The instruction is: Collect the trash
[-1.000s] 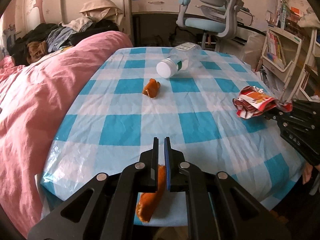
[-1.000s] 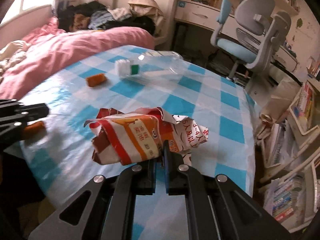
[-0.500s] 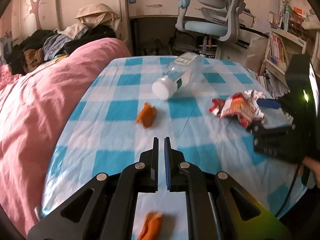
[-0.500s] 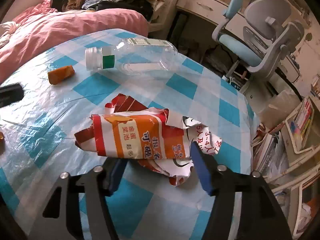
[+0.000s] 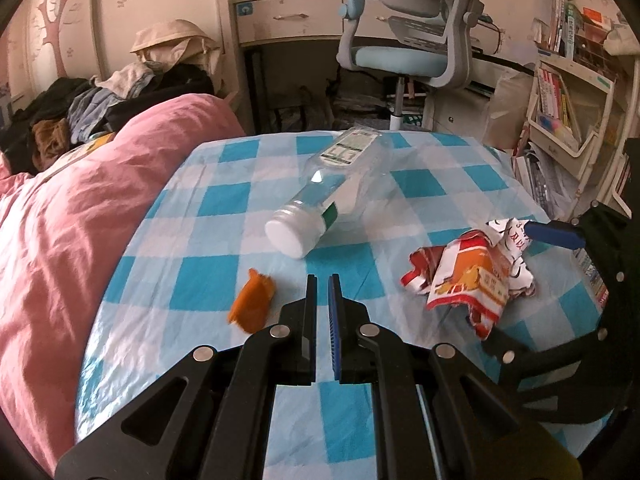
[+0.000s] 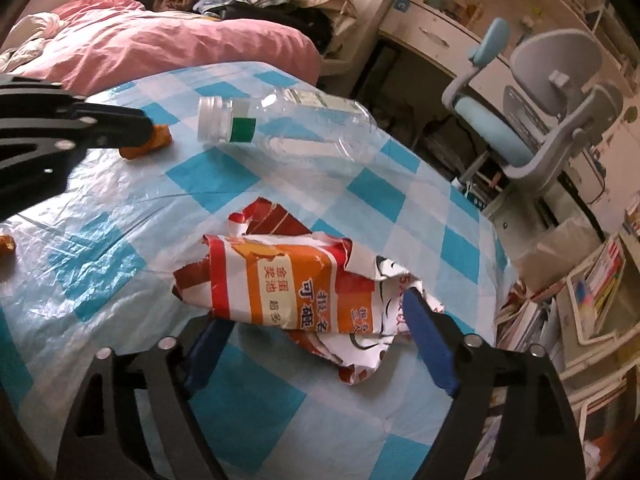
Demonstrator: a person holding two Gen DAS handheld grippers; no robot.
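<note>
- Right tool (image 6: 316, 320) is opening, jaws straddling one crumpled wrapper (image 6: 280, 284) lying on the tabletop (image 6: 400, 200).
- Left tool (image 5: 322, 280) is staying together, empty.
- One bottle (image 5: 320, 200) and two orange scraps (image 5: 252, 304) (image 6: 6, 244) are lying nearby.

Left gripper (image 5: 322, 284): rear body cut off by the bottom edge of the left wrist view.
Right gripper (image 6: 310, 316): left finger's tip hidden under the crumpled wrapper (image 6: 288, 288) — contact with its pads cannot be told.
Orange scrap (image 6: 145, 142): partly covered by the left gripper's finger in the right wrist view.
Second orange scrap (image 6: 6, 244): cut by the left edge — shape unclear.
Bottle label (image 5: 347, 148): print too small to read.
Bookshelf (image 5: 568, 112): titles blurred.
</note>
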